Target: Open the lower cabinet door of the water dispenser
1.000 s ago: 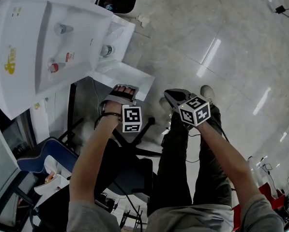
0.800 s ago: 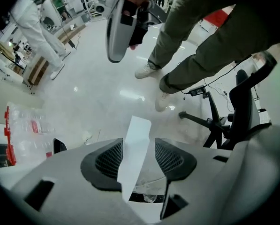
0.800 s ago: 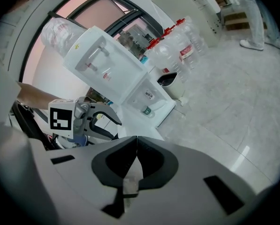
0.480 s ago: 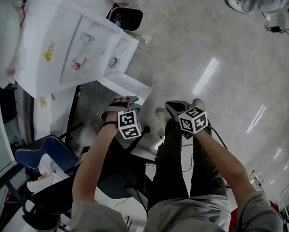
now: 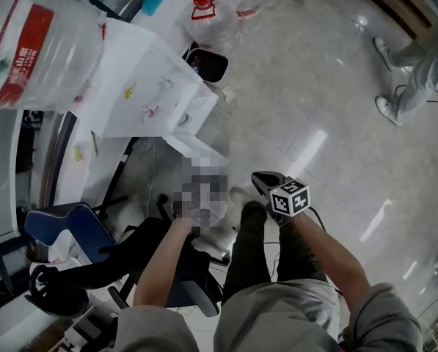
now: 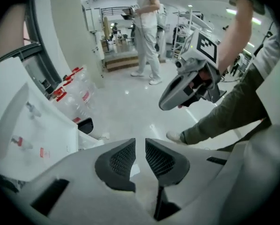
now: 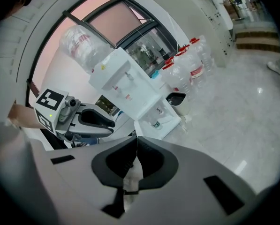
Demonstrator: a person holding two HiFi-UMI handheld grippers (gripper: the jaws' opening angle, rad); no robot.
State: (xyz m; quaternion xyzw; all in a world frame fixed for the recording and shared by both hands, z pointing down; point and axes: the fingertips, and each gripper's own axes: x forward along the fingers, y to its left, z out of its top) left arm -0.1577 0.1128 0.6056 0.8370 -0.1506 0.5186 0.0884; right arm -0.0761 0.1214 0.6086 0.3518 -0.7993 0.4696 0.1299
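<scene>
The white water dispenser (image 5: 156, 86) stands at upper left with a large bottle (image 5: 28, 42) on top. Its lower cabinet door (image 5: 200, 151) hangs open toward the floor. Both grippers are held well short of it, above the person's legs. In the head view a blurred patch covers my left gripper. In its own view the left gripper (image 6: 140, 146) has just been closing. A narrow gap remains and nothing is between the pads. My right gripper (image 5: 259, 180) is shut and empty, its pads (image 7: 144, 149) touching. The dispenser (image 7: 125, 90) lies ahead of it.
A black bin (image 5: 207, 63) and several empty water bottles (image 5: 233, 6) sit beside the dispenser. A blue chair (image 5: 64, 229) and a black chair (image 5: 130, 259) stand at lower left. Another person's legs (image 5: 417, 57) are at upper right. One more person (image 6: 147, 32) stands farther off.
Both grippers have drawn away from the open door, and the dispenser now looks smaller and farther off. The left gripper's marker cube no longer shows.
</scene>
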